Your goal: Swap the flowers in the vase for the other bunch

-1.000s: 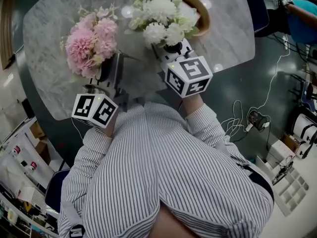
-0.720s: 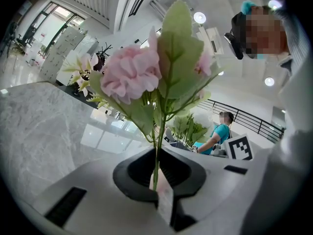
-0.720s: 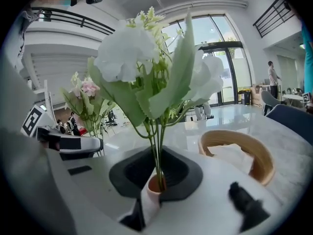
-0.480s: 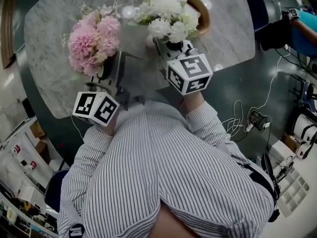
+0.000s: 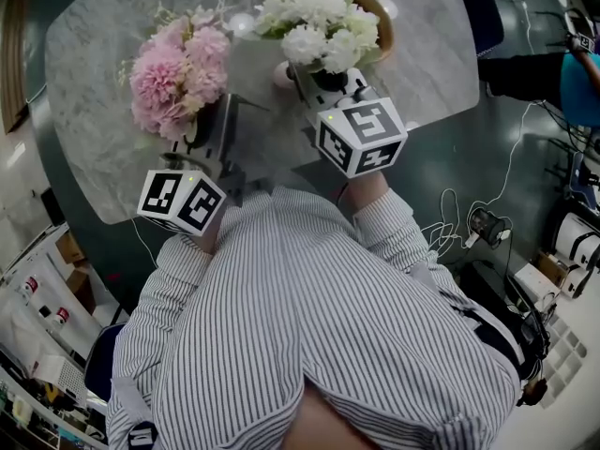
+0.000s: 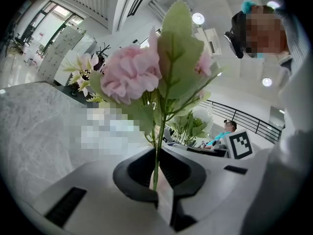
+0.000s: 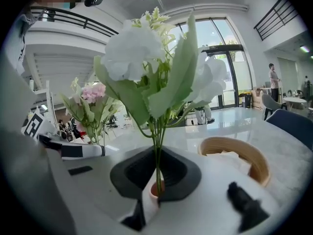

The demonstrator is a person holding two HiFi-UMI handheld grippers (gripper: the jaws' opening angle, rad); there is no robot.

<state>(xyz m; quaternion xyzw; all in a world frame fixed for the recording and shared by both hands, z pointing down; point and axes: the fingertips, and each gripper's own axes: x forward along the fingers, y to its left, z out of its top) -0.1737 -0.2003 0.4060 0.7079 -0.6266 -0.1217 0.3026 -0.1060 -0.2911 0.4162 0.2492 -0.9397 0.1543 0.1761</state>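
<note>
The left claw (image 6: 157,182) is shut tight on the thin stem of the pink flowers (image 5: 178,68). They stand up over the bench (image 5: 94,157) at ten o'clock. The right claw (image 7: 157,180) is shut tight on the stems of the white flowers (image 5: 319,17) at twelve o'clock. Those stems reach down to the mouth of the little vase (image 5: 281,73). A wooden bowl (image 5: 382,28) sits at one o'clock, just beside the white flowers.
</note>
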